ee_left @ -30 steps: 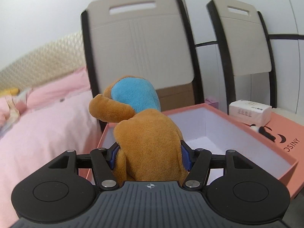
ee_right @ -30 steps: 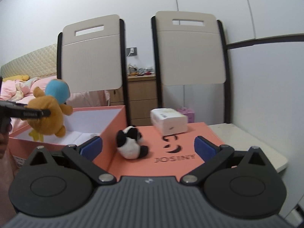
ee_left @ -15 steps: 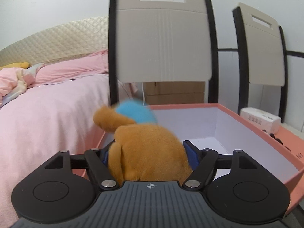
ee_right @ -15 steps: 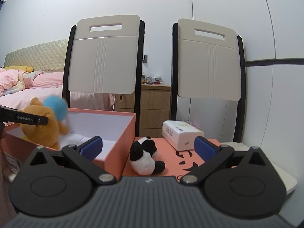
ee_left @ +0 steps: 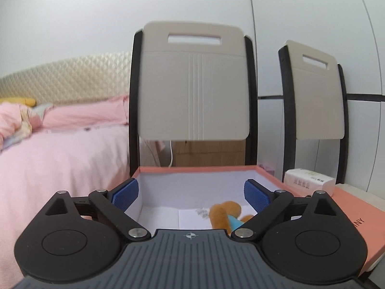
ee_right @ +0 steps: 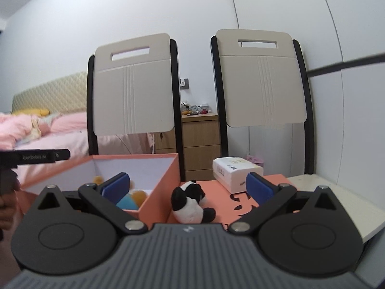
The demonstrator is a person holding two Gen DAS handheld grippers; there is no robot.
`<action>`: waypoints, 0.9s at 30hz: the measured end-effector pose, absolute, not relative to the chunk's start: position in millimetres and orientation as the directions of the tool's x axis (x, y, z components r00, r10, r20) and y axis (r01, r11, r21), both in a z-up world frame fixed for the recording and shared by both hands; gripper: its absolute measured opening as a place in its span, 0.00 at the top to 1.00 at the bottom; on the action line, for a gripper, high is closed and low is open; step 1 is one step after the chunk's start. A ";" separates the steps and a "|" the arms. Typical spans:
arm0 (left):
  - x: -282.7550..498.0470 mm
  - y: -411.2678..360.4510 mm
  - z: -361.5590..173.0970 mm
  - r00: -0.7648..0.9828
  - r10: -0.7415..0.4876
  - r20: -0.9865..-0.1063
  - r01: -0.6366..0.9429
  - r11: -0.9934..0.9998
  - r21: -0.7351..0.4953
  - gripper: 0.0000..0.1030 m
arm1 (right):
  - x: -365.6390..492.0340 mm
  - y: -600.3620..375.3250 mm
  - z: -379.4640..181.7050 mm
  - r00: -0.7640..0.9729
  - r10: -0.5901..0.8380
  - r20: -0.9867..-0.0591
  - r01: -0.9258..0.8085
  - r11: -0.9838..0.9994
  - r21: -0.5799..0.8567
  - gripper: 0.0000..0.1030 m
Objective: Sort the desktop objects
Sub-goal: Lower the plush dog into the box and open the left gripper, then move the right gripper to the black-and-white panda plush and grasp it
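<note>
In the left wrist view, the left hand-held gripper [ee_left: 191,193] sits low in the frame with its blue pads spread wide; its jaws have just been opening, and nothing is between them. Past the pads, the open salmon-pink cardboard box with a white lining [ee_left: 197,168] fills the lower middle. The brown plush toy with a blue patch [ee_left: 225,214] lies on the box floor at lower centre right, clear of both pads. A white tissue pack [ee_left: 309,180] stands at the right edge, on the flat salmon-pink box lid [ee_left: 356,214] beside the box. Two cream chair backs with black frames [ee_left: 195,84] rise behind, and a pink bed [ee_left: 60,149] fills the left.

In the right wrist view, the right hand-held gripper [ee_right: 186,187] is released, its blue pads well apart and gripping nothing. Between them, at lower centre, a black-and-white plush panda [ee_right: 190,202] lies on the lid [ee_right: 276,180], just beside the box's right wall [ee_right: 158,187]. The brown plush [ee_right: 134,197] lies inside the box, left of centre. The tissue pack [ee_right: 234,171] sits on the lid right of centre. The lid rests on a pale bench [ee_right: 336,197]. At the left edge, the black finger of the left gripper [ee_right: 43,156] reaches over the box rim, with part of a hand [ee_right: 7,207] below it.
</note>
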State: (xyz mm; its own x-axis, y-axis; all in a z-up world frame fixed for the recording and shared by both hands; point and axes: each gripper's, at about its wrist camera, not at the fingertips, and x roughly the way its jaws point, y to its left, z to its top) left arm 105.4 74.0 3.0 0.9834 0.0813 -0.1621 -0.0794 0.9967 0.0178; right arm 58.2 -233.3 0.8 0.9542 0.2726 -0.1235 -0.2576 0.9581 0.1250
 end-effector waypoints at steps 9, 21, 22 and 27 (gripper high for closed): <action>52.6 48.8 11.1 0.976 0.121 -0.183 -0.113 0.992 0.052 0.02 | 51.2 -252.1 3.9 0.964 0.246 -0.102 -0.224 0.956 0.188 0.00; 32.0 67.2 -4.6 0.974 0.112 -0.197 -0.119 0.993 -0.024 0.01 | 45.4 -234.0 2.6 0.966 0.230 -0.117 -0.221 0.972 0.083 0.00; 30.9 71.9 -5.0 0.973 0.127 -0.192 -0.137 0.990 -0.041 0.01 | 45.3 -234.3 2.4 0.967 0.225 -0.118 -0.215 0.973 0.089 0.00; 36.6 80.7 -2.5 0.966 0.151 -0.209 -0.168 0.983 -0.068 0.01 | 47.5 -237.2 0.7 0.971 0.204 -0.126 -0.187 0.973 0.139 0.00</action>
